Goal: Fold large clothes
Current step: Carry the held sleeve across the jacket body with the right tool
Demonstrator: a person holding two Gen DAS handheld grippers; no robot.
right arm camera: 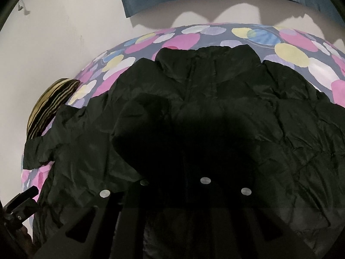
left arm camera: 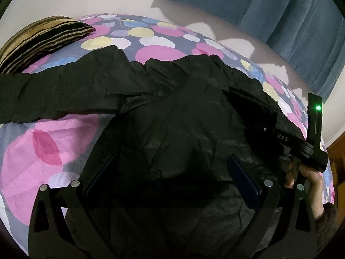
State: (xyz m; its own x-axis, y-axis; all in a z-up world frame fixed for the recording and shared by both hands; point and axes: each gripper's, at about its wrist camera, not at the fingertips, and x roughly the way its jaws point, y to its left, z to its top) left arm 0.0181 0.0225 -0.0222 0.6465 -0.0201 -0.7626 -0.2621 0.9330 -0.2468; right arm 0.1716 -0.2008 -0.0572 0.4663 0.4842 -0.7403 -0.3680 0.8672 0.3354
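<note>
**Black jacket spread on bed, both grippers over its lower part**

Left gripper: fingers stand wide apart, blue pads facing inward, with jacket fabric lying below and between them. The pads do not press on the cloth.

Right gripper: fingers are set close together, dark against dark cloth. Whether any fabric is pinched between them cannot be told. In the left view its body shows at the right side, a green light lit on it, held by a hand.

Jacket: black, puffy, creased. It lies flat across the middle of the bed, collar toward the far edge. One sleeve runs out straight toward the bed's left edge. The other side is folded inward over the body.

Bed: cover printed with pink, yellow, blue and white circles. A striped cushion sits at the far left corner, touching the sleeve end in the right view.

Surroundings: pale wall behind the bed; blue curtain hanging above the far edge.
</note>
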